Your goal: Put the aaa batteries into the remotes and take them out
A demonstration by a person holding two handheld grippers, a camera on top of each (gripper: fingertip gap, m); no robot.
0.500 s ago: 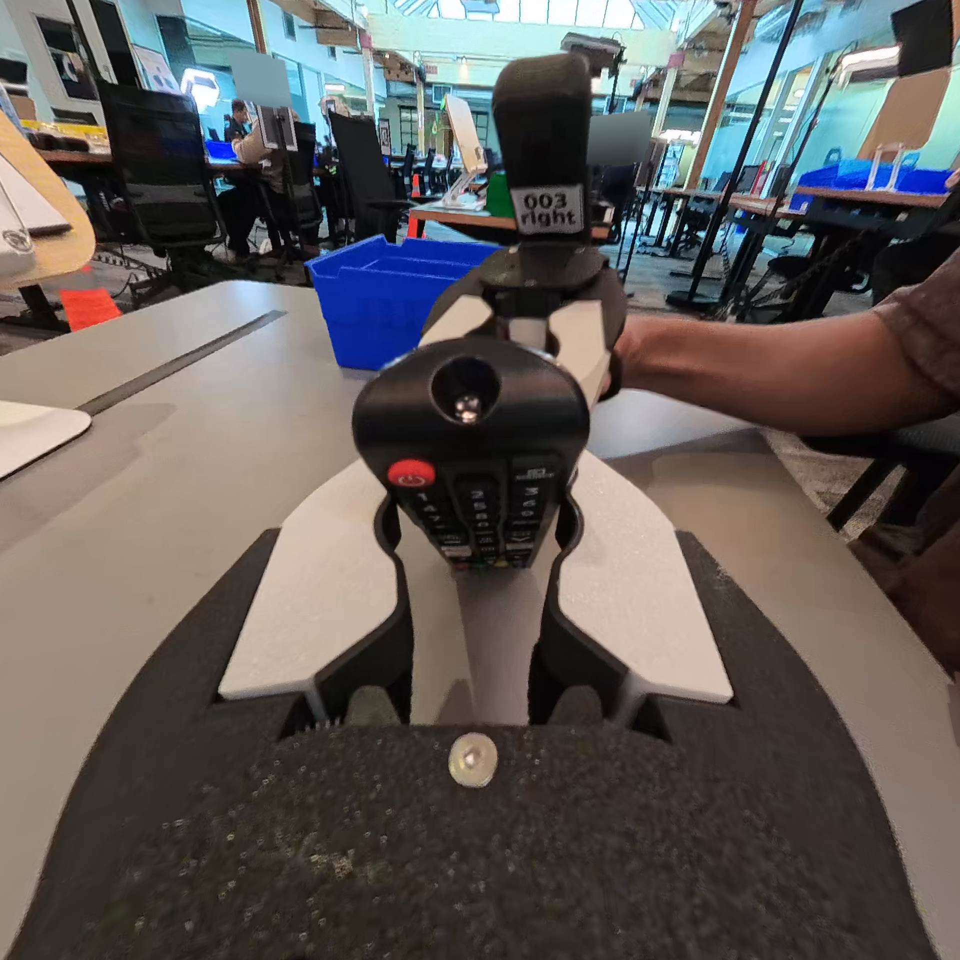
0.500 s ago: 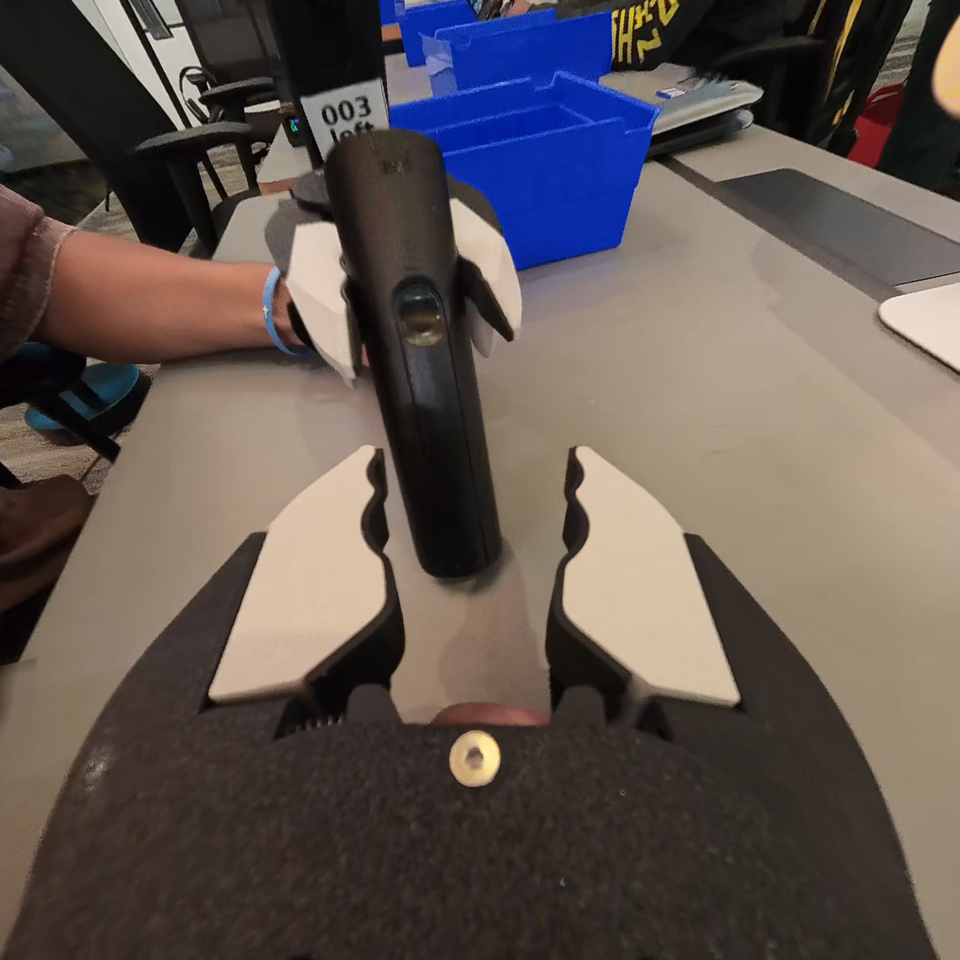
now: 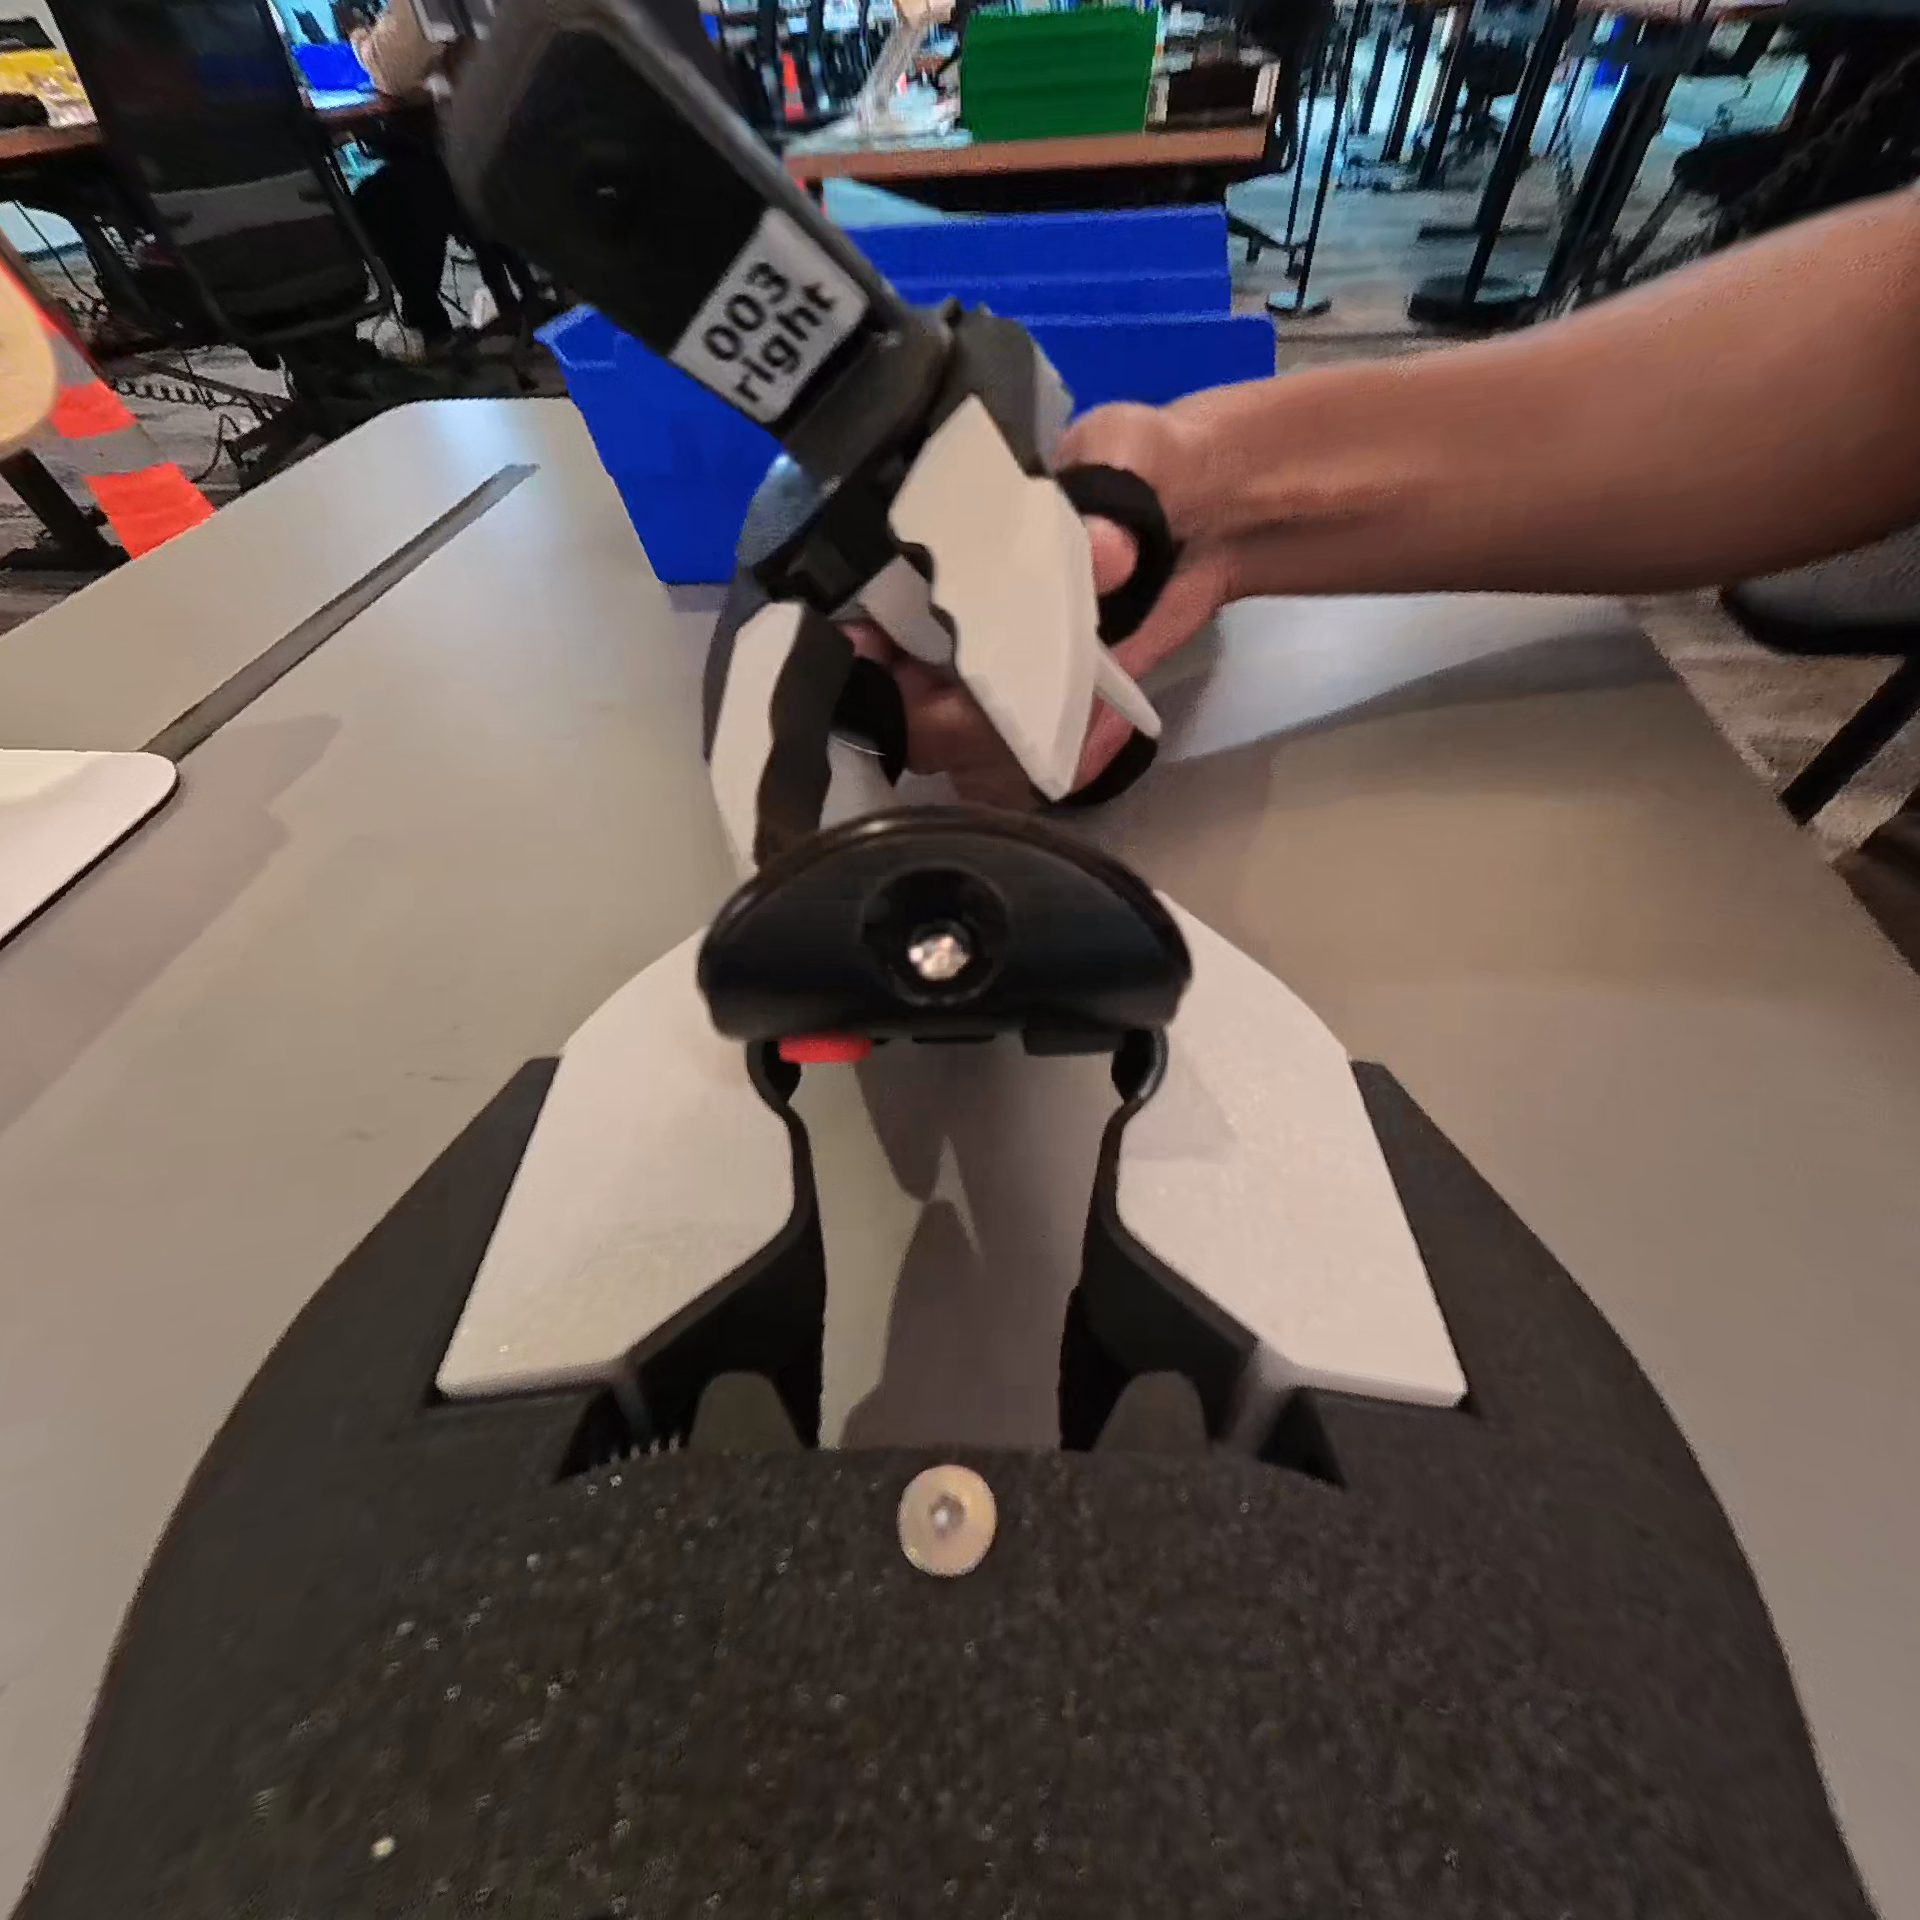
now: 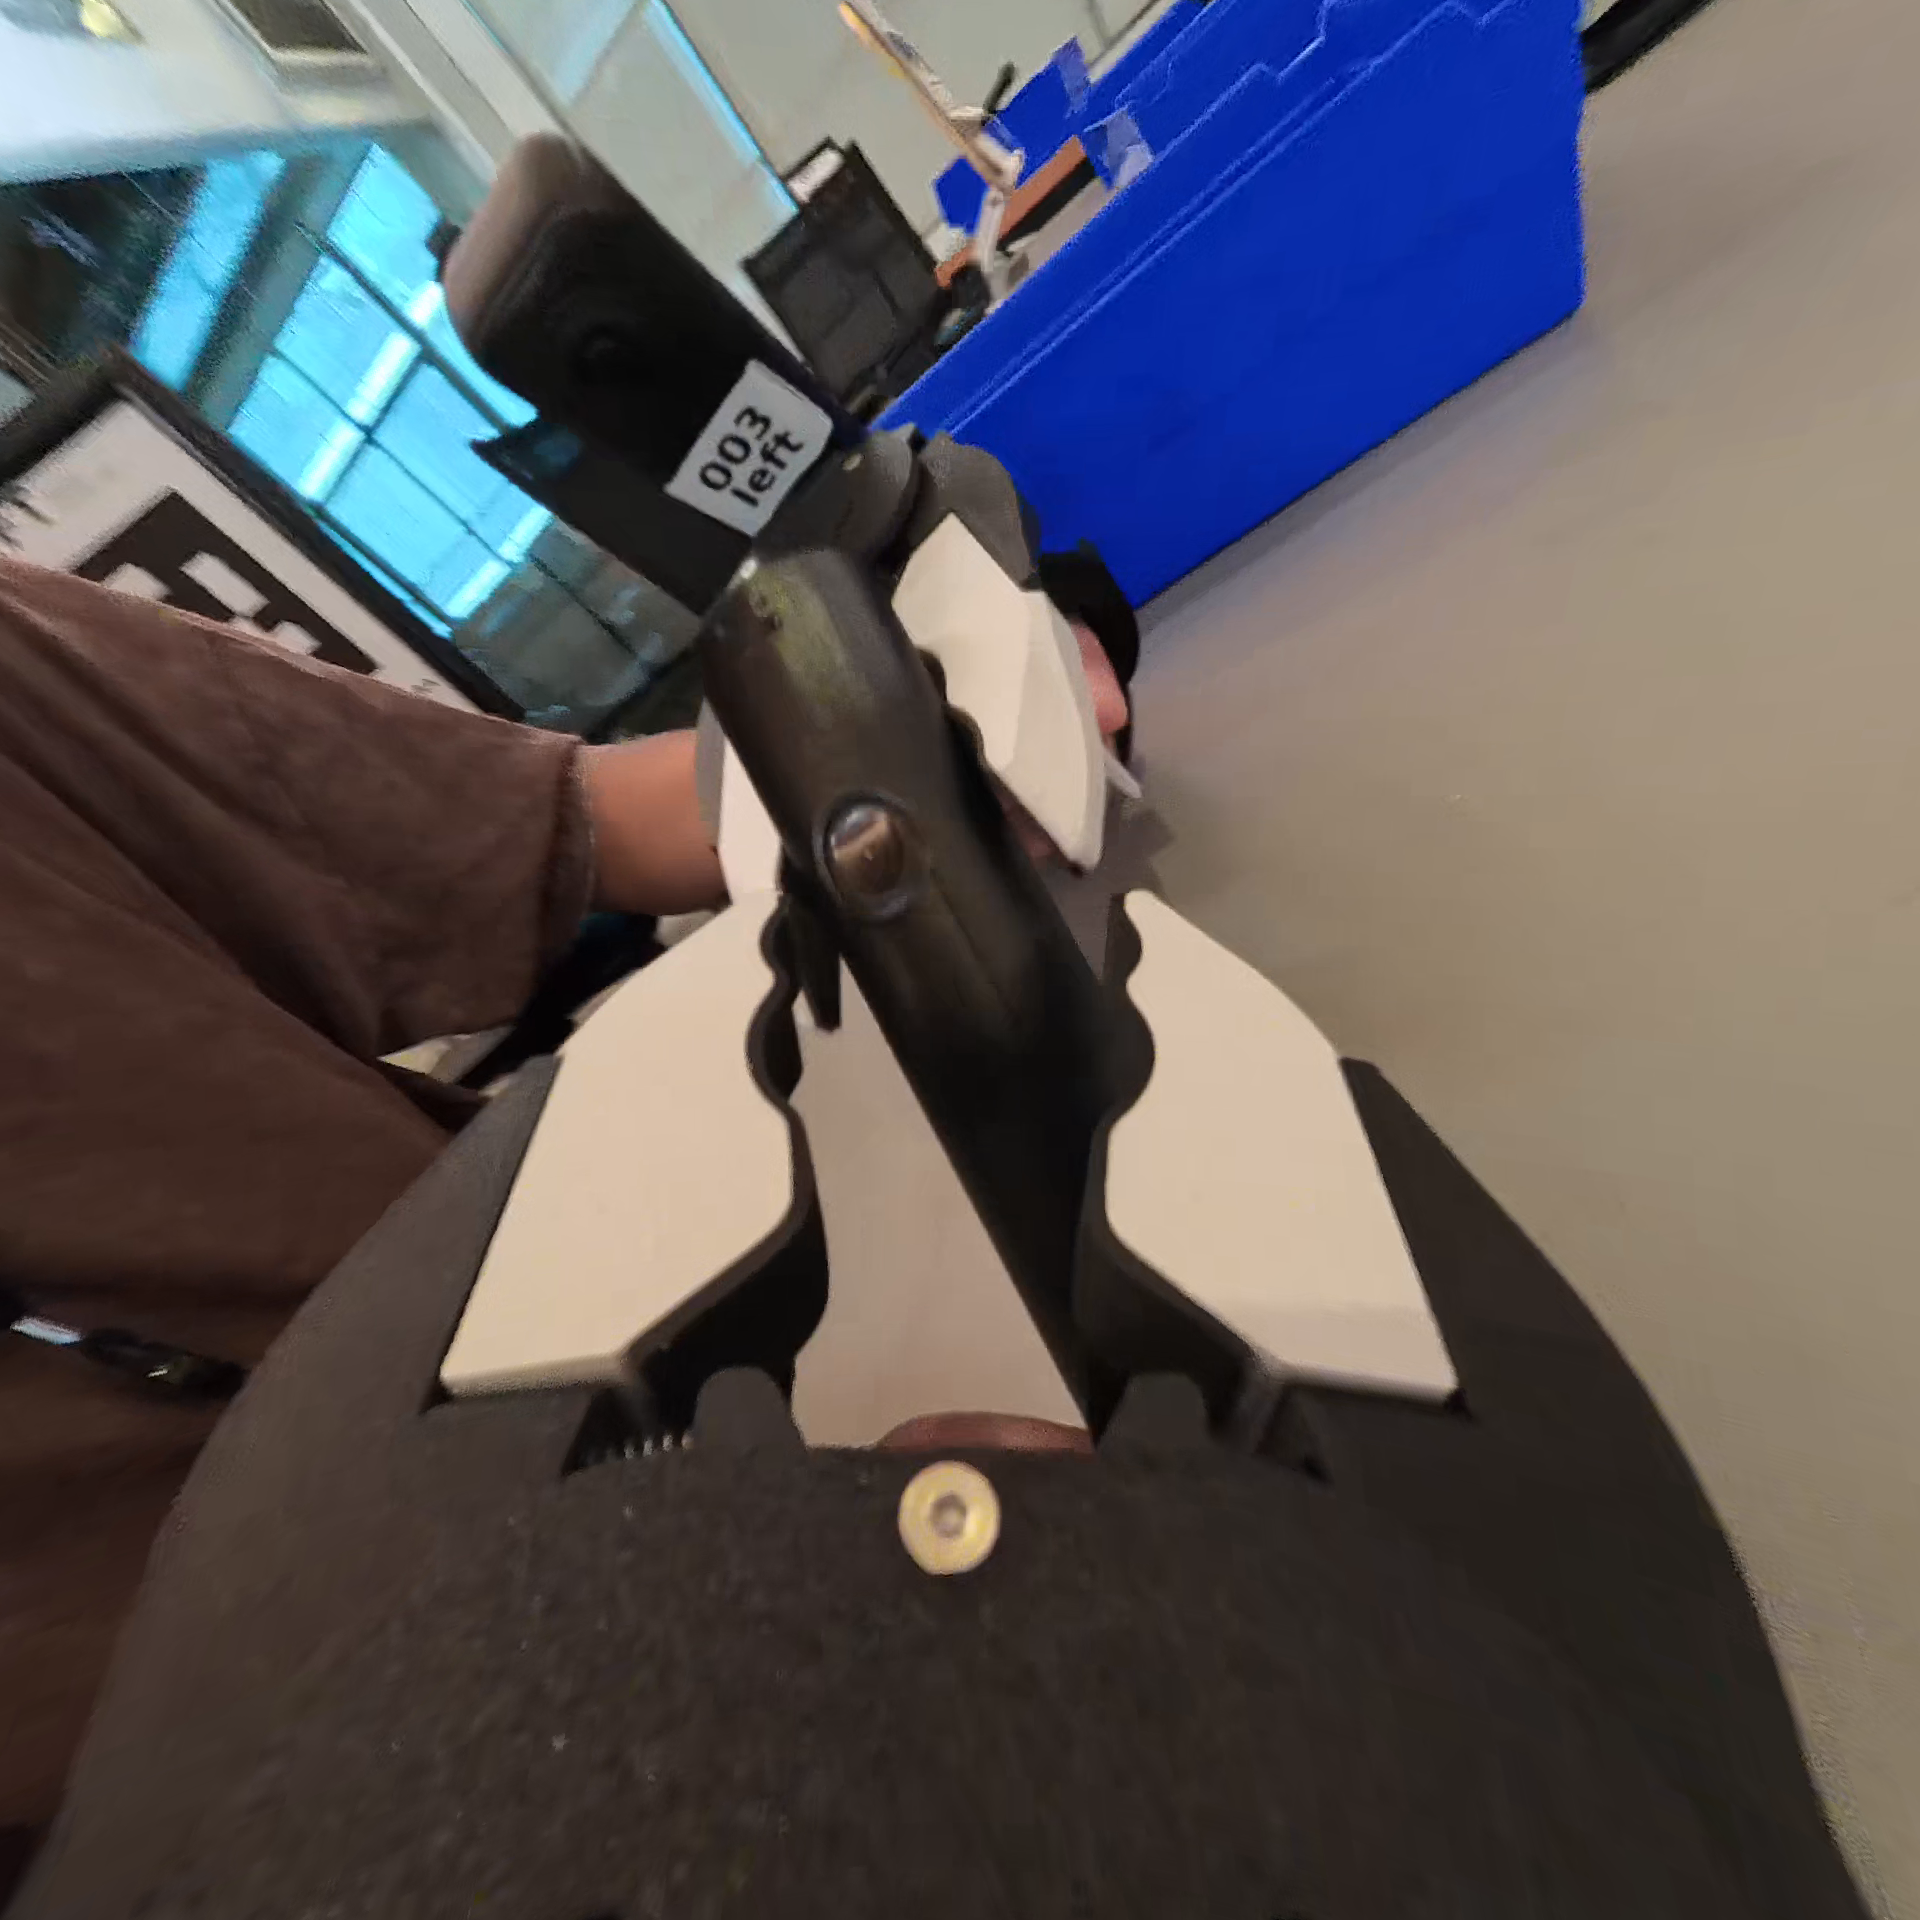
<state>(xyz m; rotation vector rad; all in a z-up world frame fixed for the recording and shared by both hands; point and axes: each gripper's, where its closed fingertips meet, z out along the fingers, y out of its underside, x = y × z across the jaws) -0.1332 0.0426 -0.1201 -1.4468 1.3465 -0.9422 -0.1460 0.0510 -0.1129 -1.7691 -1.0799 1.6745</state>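
Since half a second back the black remote point(image 3: 940, 940) has tipped over — in the left wrist view its button face no longer shows, only the blunt end with its small round lens and a sliver of red button beneath. Both views have rolled, and the right wrist view now sits steeply tilted, the grey table point(image 4: 1558, 935) slanting across it. The left gripper point(image 3: 951, 1049) has its white fingers point(image 3: 644, 1164) pressed on either side of the remote's end, clamped on it. The right gripper point(image 4: 956, 997) is partly spread; the remote point(image 4: 914, 914) runs lengthwise through the gap, lying against the right-hand finger point(image 4: 1247, 1143), clear of the other — whether it is truly pinched cannot be told. A blue bin point(image 3: 1039, 343) stands on the table behind.
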